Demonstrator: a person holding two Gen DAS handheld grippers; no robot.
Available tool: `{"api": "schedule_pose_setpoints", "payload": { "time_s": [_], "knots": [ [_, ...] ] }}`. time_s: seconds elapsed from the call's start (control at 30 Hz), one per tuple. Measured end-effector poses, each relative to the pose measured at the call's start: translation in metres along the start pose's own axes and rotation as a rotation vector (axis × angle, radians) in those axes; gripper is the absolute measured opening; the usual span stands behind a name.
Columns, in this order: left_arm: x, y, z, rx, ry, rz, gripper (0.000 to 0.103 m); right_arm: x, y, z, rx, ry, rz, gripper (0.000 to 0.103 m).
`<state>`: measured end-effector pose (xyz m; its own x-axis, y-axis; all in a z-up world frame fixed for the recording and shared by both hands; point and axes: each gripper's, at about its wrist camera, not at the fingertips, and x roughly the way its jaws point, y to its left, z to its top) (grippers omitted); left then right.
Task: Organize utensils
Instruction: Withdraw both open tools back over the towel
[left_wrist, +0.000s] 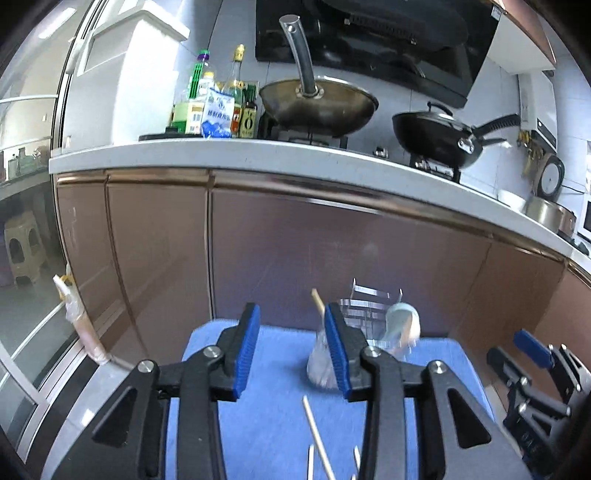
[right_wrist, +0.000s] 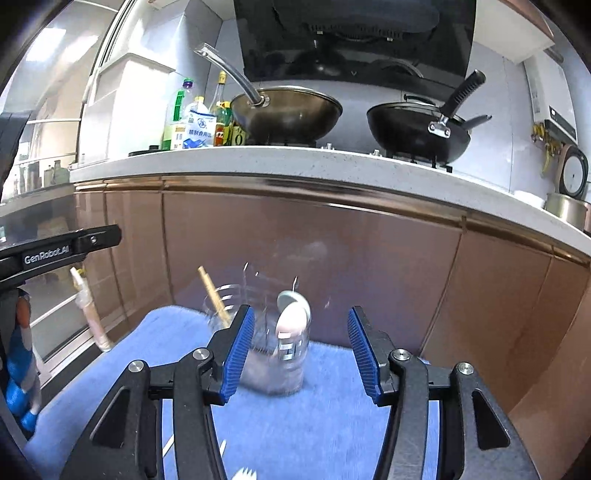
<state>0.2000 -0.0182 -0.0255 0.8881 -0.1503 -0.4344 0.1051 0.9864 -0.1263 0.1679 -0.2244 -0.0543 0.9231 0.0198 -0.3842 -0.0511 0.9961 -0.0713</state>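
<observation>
A clear utensil holder (left_wrist: 369, 321) (right_wrist: 273, 369) stands at the far side of a blue mat (left_wrist: 280, 369) (right_wrist: 332, 424). A wooden chopstick (left_wrist: 317, 299) (right_wrist: 214, 295) and a pale spoon (left_wrist: 400, 321) (right_wrist: 293, 314) stick up out of it. Loose chopsticks (left_wrist: 317, 435) lie on the mat near me, and a white fork tip (right_wrist: 243, 474) shows at the bottom edge. My left gripper (left_wrist: 291, 310) is open and empty, short of the holder. My right gripper (right_wrist: 300, 314) is also open and empty, with the holder beyond its fingers.
Brown cabinet doors (left_wrist: 332, 251) rise right behind the mat under a white counter (right_wrist: 295, 162). On the counter are a steel wok (left_wrist: 317, 107), a black pan (right_wrist: 417, 129) and bottles (left_wrist: 214, 107). A glass sliding door (left_wrist: 29, 258) is at the left.
</observation>
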Motion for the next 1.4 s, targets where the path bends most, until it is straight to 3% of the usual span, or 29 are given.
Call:
{"api": "schedule_pose_setpoints", "payload": {
  "time_s": [0.33, 0.63, 0.87, 1.1, 1.4],
  "knots": [
    [-0.049, 0.015, -0.027, 0.082, 0.109, 0.019, 0.035, -0.053, -0.009, -0.023, 0.022, 0.083, 0.04, 0.052],
    [-0.056, 0.029, -0.06, 0.077, 0.238, -0.017, 0.035, -0.068, -0.011, -0.055, 0.05, 0.202, 0.111, 0.051],
    [-0.029, 0.024, -0.096, 0.102, 0.421, -0.112, 0.034, -0.062, -0.008, -0.078, 0.065, 0.303, 0.16, 0.045],
    [0.011, 0.011, -0.131, 0.122, 0.595, -0.191, 0.034, -0.032, -0.001, -0.108, 0.095, 0.446, 0.239, 0.041],
    [0.057, -0.007, -0.151, 0.138, 0.697, -0.214, 0.034, 0.002, 0.009, -0.135, 0.082, 0.546, 0.268, 0.039]
  ]
}}
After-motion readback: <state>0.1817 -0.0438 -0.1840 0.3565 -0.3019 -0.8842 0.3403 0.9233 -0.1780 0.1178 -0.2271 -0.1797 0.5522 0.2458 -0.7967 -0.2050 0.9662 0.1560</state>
